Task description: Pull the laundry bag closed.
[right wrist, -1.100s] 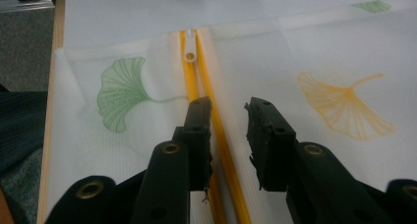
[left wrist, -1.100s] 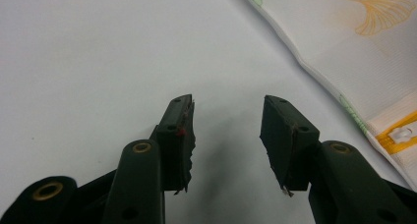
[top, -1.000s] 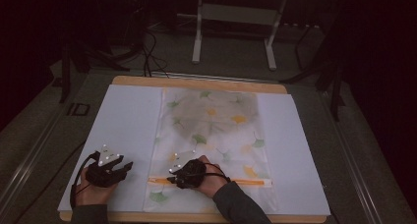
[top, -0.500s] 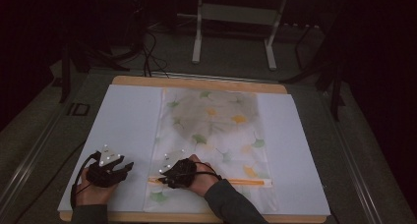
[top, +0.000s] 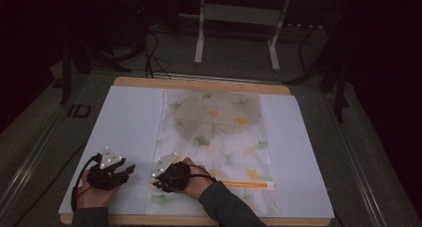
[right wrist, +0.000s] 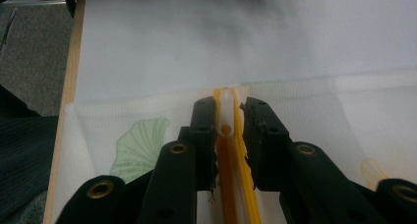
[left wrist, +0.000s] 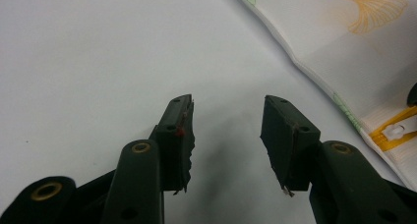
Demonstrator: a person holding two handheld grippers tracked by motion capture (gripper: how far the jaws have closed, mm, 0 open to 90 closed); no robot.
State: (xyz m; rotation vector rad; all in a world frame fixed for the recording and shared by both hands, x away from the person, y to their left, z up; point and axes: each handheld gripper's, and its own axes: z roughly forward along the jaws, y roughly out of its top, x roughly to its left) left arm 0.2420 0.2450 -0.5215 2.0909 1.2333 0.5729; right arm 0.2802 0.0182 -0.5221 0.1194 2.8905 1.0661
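A pale fabric cover (top: 219,127) printed with green and yellow leaves lies flat on the white sheet (top: 129,117). An orange zipper (top: 244,183) runs along its near edge. My right gripper (top: 157,183) sits at the zipper's left end. In the right gripper view its jaws (right wrist: 228,106) have just been closing and now pinch the white zipper pull (right wrist: 225,117) over the orange zipper tape (right wrist: 231,184). My left gripper (top: 130,168) rests on the white sheet just left of the cover. Its jaws (left wrist: 226,135) stand open with nothing between them, and the cover's edge (left wrist: 354,52) lies to their right.
The wooden table edge (top: 199,82) frames the white sheet. A metal stand (top: 236,18) and cables lie on the dark floor beyond the table. The cover's left corner and the table's near edge (right wrist: 74,71) are close to my right gripper.
My right hand has slid left along the zipper toward the cover's left edge, with the gripper on the pull. The left gripper has stayed in place.
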